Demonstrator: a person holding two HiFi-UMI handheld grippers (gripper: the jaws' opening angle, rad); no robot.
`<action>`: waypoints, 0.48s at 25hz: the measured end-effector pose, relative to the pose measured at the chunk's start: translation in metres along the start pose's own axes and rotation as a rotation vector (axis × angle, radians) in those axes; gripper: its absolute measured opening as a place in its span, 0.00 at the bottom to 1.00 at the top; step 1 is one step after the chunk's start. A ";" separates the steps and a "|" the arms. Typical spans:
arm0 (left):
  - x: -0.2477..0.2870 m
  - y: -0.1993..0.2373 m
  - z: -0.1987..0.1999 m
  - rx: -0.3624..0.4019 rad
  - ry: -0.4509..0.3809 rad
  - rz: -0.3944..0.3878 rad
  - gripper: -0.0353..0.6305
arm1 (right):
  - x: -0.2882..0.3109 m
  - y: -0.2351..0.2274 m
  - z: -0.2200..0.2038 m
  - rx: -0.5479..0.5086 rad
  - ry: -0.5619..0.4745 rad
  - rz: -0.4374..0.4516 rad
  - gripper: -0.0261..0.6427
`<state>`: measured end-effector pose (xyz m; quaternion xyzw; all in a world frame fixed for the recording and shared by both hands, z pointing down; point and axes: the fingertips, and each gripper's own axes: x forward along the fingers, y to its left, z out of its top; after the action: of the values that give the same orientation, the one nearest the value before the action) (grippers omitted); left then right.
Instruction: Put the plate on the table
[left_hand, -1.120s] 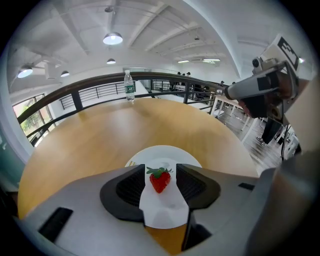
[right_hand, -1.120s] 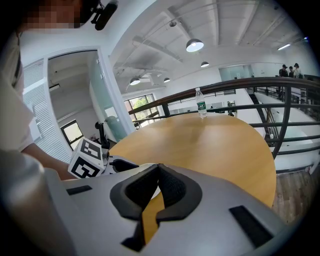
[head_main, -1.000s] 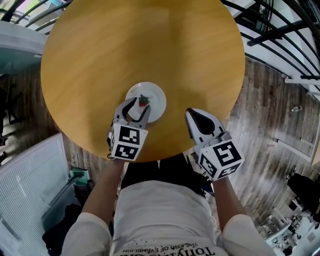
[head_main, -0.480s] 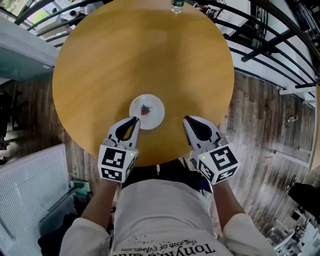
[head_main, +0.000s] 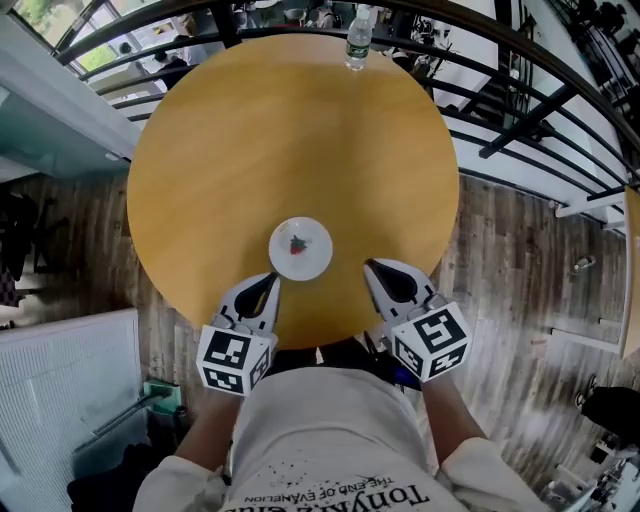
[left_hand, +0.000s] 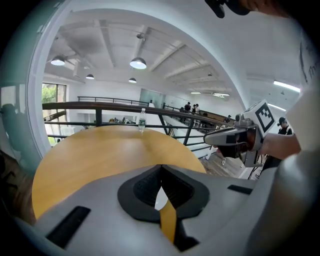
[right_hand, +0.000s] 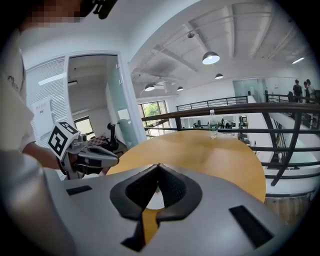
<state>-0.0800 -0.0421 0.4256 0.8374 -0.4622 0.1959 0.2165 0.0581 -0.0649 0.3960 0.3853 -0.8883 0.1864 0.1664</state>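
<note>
Head view first: the white plate (head_main: 300, 249) is sitting flat on the round wooden tabletop (head_main: 290, 140), toward the person's side, and it is carrying a small red and green thing (head_main: 297, 243) on its middle. The left gripper (head_main: 272, 281) is hovering just short of the plate's near-left rim, not touching it. The right gripper (head_main: 372, 266) is hanging off to the plate's right, clear of it. A water bottle (head_main: 357, 38) is standing upright at the far edge, close to the dark railing (head_main: 520, 110).

Over to the left gripper view: the jaws are closing up tight, tips meeting, with nothing lying between them. A sliver of white plate is peeking through the opening behind the tips. The right gripper is floating at the right, beyond the tabletop's rim, its jaws drawn together too.

Now the right gripper view: its jaws are pressing together at the tips and pinching nothing. The plate is showing as a white patch low behind them. The left gripper is pointing in from the left, and the bottle is standing far across the tabletop.
</note>
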 end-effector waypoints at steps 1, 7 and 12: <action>-0.003 -0.002 0.000 -0.006 -0.003 0.000 0.09 | -0.002 0.000 0.000 -0.001 0.000 0.000 0.07; -0.021 -0.002 0.005 -0.010 -0.022 0.023 0.09 | -0.006 0.006 0.006 -0.004 -0.009 0.002 0.07; -0.033 0.009 0.006 -0.007 -0.036 0.046 0.09 | -0.002 0.017 0.011 -0.018 -0.018 0.012 0.07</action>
<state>-0.1031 -0.0270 0.4052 0.8292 -0.4858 0.1839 0.2064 0.0456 -0.0581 0.3817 0.3801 -0.8938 0.1759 0.1606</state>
